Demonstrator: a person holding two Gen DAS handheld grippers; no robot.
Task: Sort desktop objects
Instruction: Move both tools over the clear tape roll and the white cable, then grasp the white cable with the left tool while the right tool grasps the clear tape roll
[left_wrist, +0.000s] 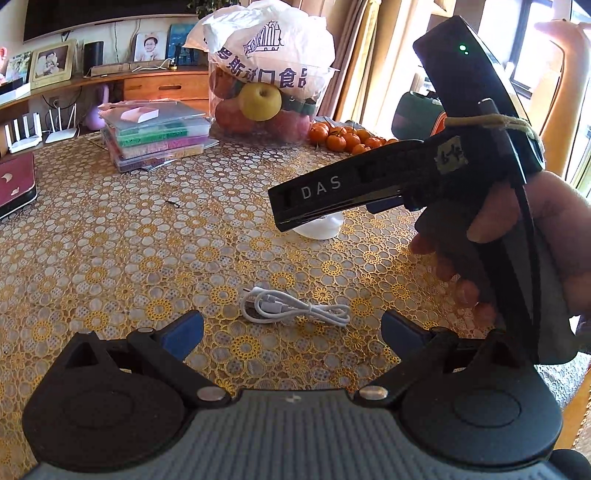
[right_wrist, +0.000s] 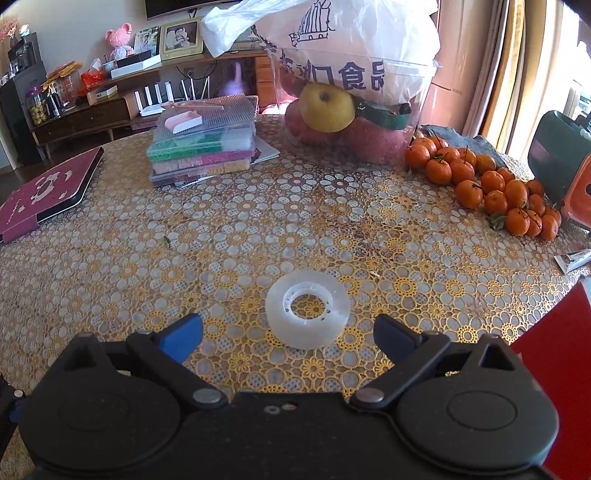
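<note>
Between the spread blue pads of the right gripper (right_wrist: 288, 338), flat on the bench (right_wrist: 110, 258), lay a roll of clear tape (right_wrist: 307, 314), jaws wide apart and touching nothing. It looked light and rigid, a smooth translucent ring around a ribbed plastic core; its curved wall could slip, so a squeeze across the outer wall seemed the safest hold. Ahead of the left gripper (left_wrist: 291, 328), whose jaws also stood apart and empty, a coiled white cable (left_wrist: 291, 306) rested on the bench: limp, light, likely to uncoil, best pinched across the bundled loops. Lace-patterned gold cloth covered the bench. Farther back stood stacked clear bead boxes (right_wrist: 207, 147), a clear tub of apples (right_wrist: 351, 122) under a plastic bag, and loose tangerines (right_wrist: 491, 188).
</note>
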